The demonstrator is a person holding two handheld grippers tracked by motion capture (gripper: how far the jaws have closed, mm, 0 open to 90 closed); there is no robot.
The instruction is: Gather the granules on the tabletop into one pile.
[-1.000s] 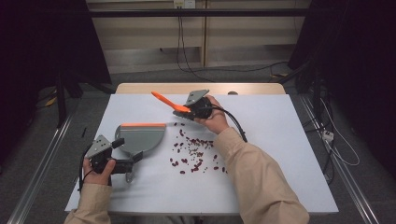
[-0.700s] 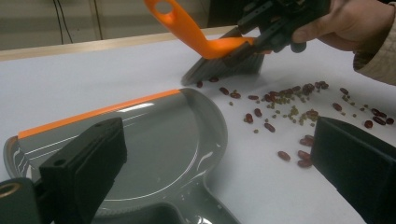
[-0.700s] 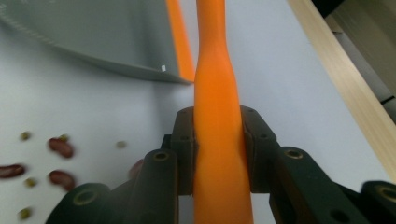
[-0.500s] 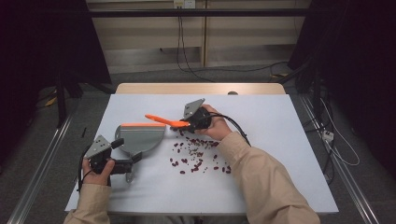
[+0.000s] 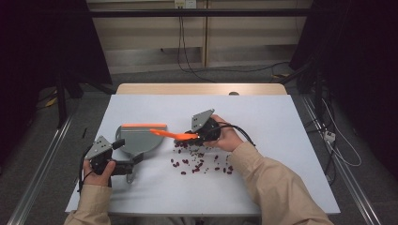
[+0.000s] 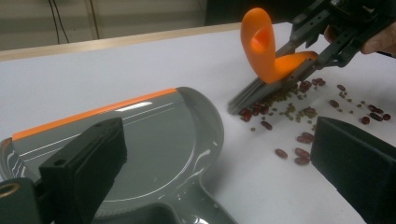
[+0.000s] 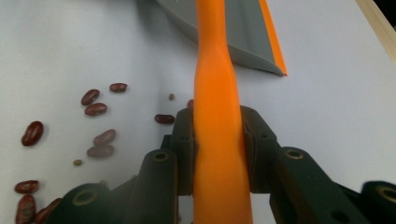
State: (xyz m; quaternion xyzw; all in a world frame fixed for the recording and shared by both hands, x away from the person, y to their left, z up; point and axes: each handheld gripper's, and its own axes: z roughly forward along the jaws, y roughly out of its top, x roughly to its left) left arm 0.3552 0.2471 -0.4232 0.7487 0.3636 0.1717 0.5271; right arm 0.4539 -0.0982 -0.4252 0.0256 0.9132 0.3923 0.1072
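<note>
At table centre, brush over beans.
My right gripper point(image 5: 196, 136) clamped the orange brush point(image 5: 170, 134), bristles touching the scattered beans point(image 5: 199, 161) just right of the grey dustpan point(image 5: 138, 139); my left gripper point(image 5: 126, 167) gripped its handle.

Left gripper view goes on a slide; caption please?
Right tongs sweep an orange-handled brush through scattered beans toward a grey dustpan.
</note>
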